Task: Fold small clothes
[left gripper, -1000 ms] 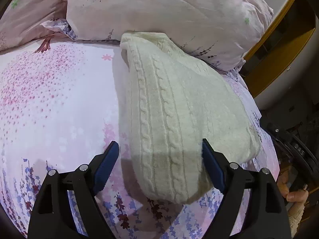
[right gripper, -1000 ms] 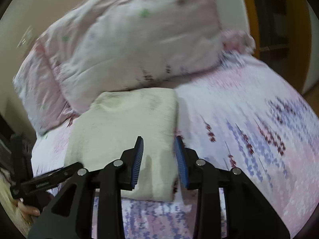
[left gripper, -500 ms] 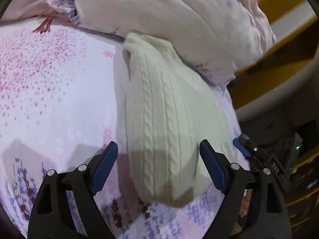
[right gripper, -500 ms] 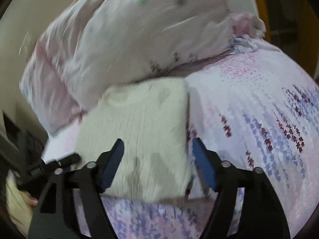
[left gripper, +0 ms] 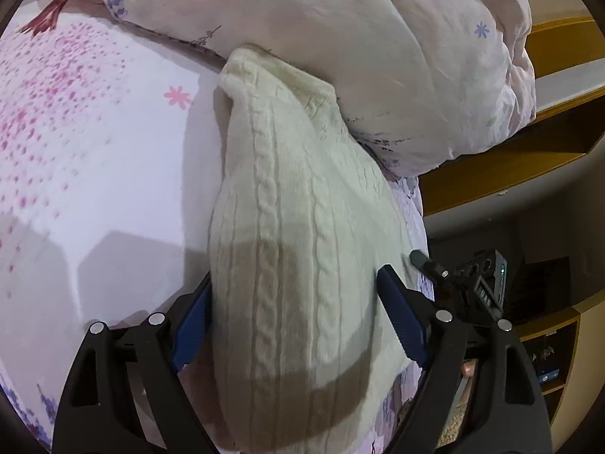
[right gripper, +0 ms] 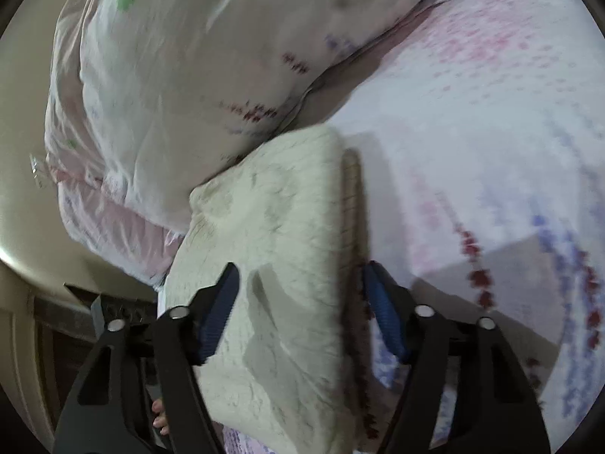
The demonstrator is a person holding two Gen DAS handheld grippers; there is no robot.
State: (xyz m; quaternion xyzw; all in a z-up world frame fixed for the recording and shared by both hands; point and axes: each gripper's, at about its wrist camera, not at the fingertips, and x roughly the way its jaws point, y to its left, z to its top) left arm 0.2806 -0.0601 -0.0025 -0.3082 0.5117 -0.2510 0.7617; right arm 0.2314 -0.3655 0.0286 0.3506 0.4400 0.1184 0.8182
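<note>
Cream cable-knit sweater (left gripper: 298, 265) lies folded between both wide-spread grippers, left (left gripper: 298, 325) and right (right gripper: 302, 314); a careless snag could undo it.

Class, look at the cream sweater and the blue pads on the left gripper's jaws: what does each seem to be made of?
The cream sweater looks like soft, matte knitted yarn, perhaps wool or acrylic: raised cable braids and ribs run along it. The blue pads look like matte rubber or plastic; smooth, dull surface.
</note>
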